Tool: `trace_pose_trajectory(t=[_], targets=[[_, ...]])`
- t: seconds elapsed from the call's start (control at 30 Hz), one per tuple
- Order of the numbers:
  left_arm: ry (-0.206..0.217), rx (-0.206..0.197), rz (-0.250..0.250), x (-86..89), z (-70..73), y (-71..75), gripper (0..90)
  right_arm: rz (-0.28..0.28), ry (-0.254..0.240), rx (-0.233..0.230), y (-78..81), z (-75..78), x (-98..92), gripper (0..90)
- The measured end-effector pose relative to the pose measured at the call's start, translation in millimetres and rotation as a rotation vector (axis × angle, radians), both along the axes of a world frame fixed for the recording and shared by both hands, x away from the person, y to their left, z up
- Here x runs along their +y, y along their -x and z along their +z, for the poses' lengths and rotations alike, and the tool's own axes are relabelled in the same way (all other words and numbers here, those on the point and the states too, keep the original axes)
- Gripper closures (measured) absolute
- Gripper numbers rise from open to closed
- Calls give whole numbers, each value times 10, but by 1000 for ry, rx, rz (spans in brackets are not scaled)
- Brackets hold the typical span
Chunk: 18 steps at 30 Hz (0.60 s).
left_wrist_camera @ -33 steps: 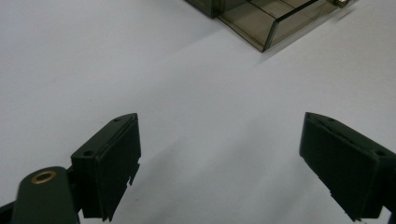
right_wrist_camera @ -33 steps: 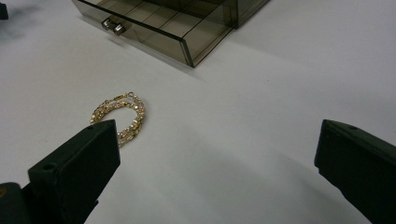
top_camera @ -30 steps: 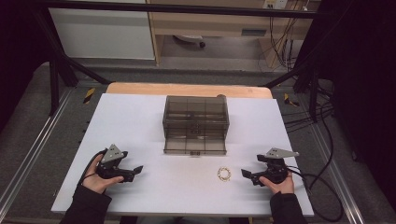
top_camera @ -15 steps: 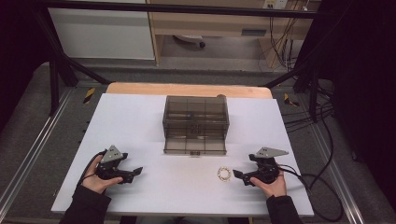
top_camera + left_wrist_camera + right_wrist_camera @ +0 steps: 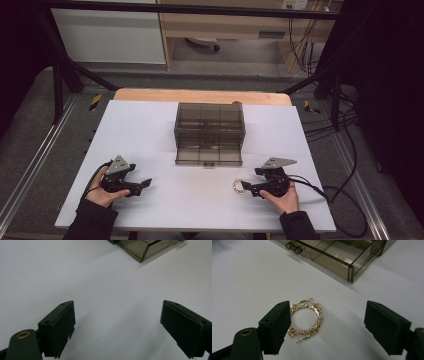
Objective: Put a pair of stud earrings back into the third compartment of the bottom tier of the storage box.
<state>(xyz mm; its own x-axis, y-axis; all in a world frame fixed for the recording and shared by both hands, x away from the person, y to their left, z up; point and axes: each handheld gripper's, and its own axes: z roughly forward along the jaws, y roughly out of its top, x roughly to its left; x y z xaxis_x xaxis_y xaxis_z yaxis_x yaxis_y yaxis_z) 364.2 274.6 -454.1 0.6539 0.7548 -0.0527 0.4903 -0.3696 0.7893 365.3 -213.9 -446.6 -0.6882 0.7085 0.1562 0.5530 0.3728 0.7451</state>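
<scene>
Your right gripper [image 5: 246,189] lies low over the white surface [image 5: 150,130], in front of the smoky drawer box [image 5: 210,131] and off toward its right front corner, jaws pointing leftward across the surface. Its jaws have just been closing, yet they stand apart, with the gold hoop earrings [image 5: 306,317] lying flat between them; the earrings sit just beside the left-hand jaw in the right gripper view, whether touching it I cannot tell, and well clear of the other. Your hand [image 5: 282,197] wraps the gripper body from behind, dark sleeve at the near edge.

Your left gripper [image 5: 145,184] rests in front of the box's left side, well apart from it, jaws spread wide with bare surface between them and aimed rightward.

That box stands mid-surface with its bottom drawer [image 5: 337,257] pulled out toward you, divided into compartments. Beyond the box a wooden strip [image 5: 200,95] edges the surface; past that, grey floor, a pale cabinet and cables hanging at the right.
</scene>
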Motion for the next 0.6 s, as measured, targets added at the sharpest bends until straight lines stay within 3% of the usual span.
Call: trace_pose_trajectory(t=[0.6], targets=[[1, 4, 19, 32, 3, -2, 120, -5, -5, 46, -5, -16, 74, 609]])
